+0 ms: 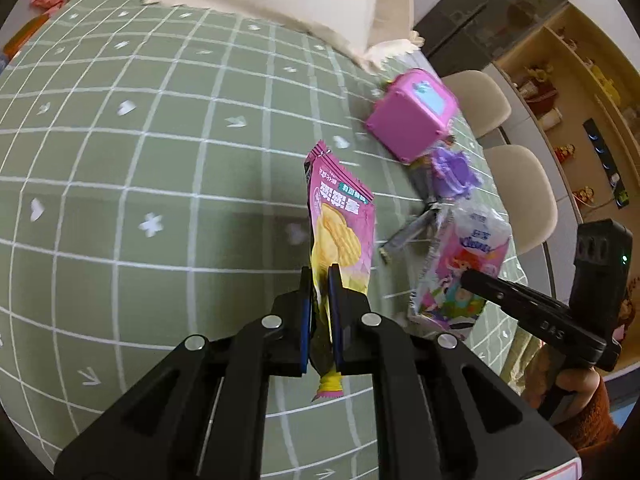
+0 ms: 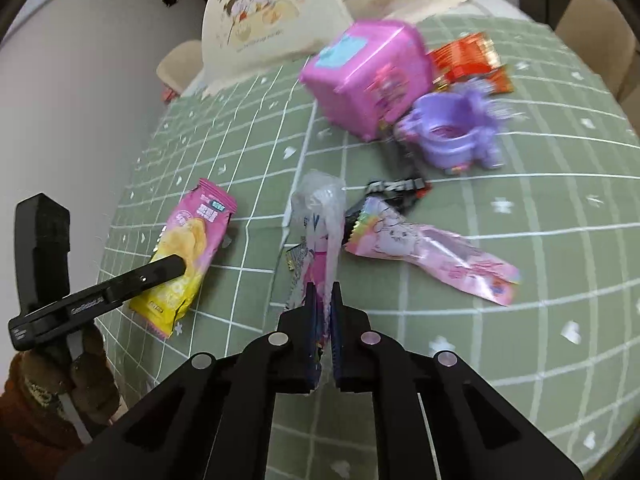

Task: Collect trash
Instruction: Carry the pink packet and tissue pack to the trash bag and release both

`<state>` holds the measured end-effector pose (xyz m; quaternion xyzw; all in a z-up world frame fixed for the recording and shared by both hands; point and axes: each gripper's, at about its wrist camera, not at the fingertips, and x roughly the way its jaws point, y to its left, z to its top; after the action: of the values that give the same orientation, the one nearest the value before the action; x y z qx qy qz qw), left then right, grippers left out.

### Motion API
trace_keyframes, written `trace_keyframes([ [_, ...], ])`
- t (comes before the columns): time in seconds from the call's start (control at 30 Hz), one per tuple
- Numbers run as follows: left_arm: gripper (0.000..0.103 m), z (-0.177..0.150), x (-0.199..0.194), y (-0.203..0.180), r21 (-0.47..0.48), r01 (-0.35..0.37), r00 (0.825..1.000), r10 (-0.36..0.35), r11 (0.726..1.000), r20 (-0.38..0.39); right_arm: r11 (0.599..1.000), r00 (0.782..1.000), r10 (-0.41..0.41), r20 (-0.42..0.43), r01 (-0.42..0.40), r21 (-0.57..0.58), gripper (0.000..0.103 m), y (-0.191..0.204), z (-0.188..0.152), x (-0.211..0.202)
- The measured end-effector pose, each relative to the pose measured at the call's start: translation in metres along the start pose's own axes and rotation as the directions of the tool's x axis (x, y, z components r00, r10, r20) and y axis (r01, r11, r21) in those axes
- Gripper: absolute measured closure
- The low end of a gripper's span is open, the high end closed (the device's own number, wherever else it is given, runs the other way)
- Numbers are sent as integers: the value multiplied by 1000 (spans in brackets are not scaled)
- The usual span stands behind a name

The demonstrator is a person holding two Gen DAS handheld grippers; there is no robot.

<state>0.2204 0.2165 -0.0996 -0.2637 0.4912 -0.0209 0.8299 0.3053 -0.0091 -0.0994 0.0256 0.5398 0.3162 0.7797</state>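
Two hand-held grippers work over a table covered in a green checked cloth, each clamping a piece of snack litter. In the left wrist view, the left gripper sits at lower centre of the frame, its jaws pressed together on the lower part of a pink-and-yellow chip packet, which stands up from the jaws toward the middle of the picture, its tail sticking out below them. At the right edge of that view, the right gripper reaches in over a white-and-pink wrapper, with a hand in a brown sleeve behind it.

In the right wrist view, the right gripper at lower centre pinches that same crumpled clear-and-pink wrapper, which rises from the jaws toward mid-frame. To its left, the left gripper holds the chip packet near the cloth. Right of centre, a long pale pink wrapper lies flat on the cloth, with a dark wrapper just above it. In the upper middle of that frame stand a pink cube-shaped toy box and a purple plastic toy, with red-orange packets beyond them. A large cream bag fills the top left.
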Motion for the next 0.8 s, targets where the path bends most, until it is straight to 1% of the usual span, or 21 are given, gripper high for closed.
trace_keyframes([
  [0.23, 95, 2, 4, -53, 107, 44, 999, -45, 993, 1, 996, 990, -84, 113, 80, 37, 95, -24, -21, -63],
  [0.37, 95, 0, 2, -90, 178, 56, 998, -59, 982, 12, 990, 976, -134, 174, 125, 64, 95, -40, -39, -100],
  [0.53, 95, -11, -3, -147, 283, 81, 995, -94, 956, 35, 982, 954, -183, 240, 164, 97, 95, -60, -63, -143],
  [0.67, 95, -26, -3, -187, 347, 99, 993, -117, 933, 32, 974, 933, -217, 289, 184, 135, 95, -83, -89, -179],
  [0.8, 95, -45, -2, -228, 414, 109, 991, -132, 904, 27, 966, 913, -245, 326, 200, 165, 95, -101, -113, -207],
])
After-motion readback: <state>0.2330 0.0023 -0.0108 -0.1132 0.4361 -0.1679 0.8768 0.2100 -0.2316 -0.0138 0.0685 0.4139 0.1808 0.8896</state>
